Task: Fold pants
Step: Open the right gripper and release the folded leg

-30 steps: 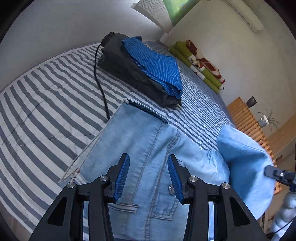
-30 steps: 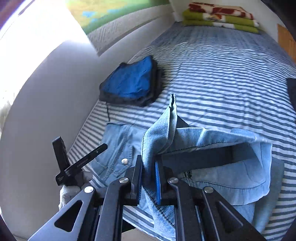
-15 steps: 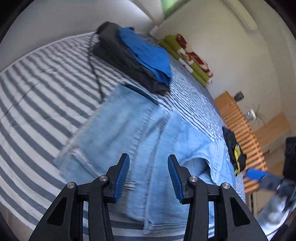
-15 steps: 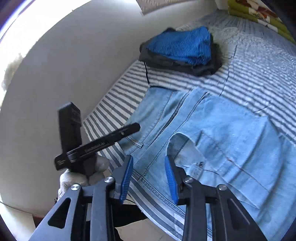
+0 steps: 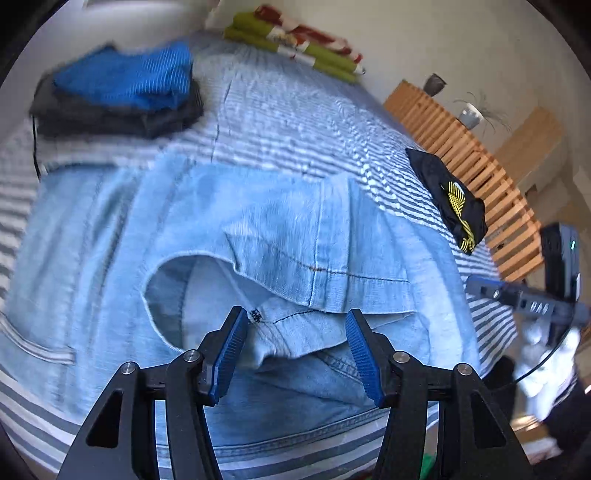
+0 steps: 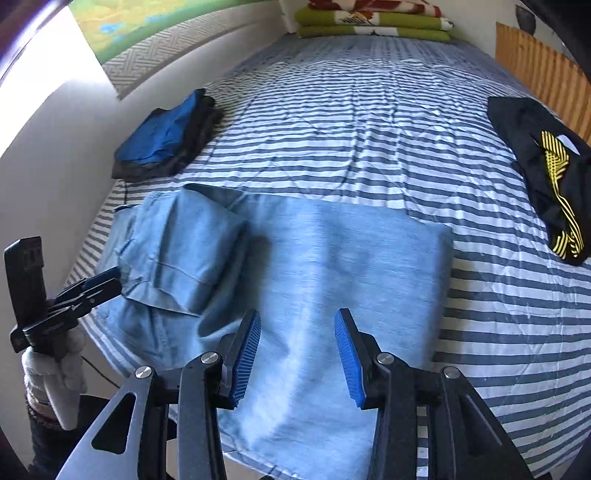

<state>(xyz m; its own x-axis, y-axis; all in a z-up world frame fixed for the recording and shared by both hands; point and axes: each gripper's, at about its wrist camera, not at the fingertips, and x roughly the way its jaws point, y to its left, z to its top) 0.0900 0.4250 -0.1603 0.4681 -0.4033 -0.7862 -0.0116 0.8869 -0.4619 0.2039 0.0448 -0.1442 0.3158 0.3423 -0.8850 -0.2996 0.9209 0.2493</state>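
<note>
The left gripper hangs over the near edge of the jeans, its jaws apart and just opened wider; denim lies below them, but the pads clamp nothing. The right gripper also stands with its jaws apart, having just opened, above the smooth folded leg part of the jeans, not pressing on the cloth.

The jeans lie flat on the striped bed, at its near edge. In the right wrist view their long axis runs left to right across the bed, along the stripes: a thicker fold with seams at the left end, near the wall, and a straight folded edge at the right end. In the left wrist view a leg end lies doubled over the middle, its hem seam turned toward the camera.

Beyond the jeans, by the wall, sits a pile of blue and dark clothes. A black garment with yellow print lies well apart to the right. Folded blankets lie at the far end of the bed.
</note>
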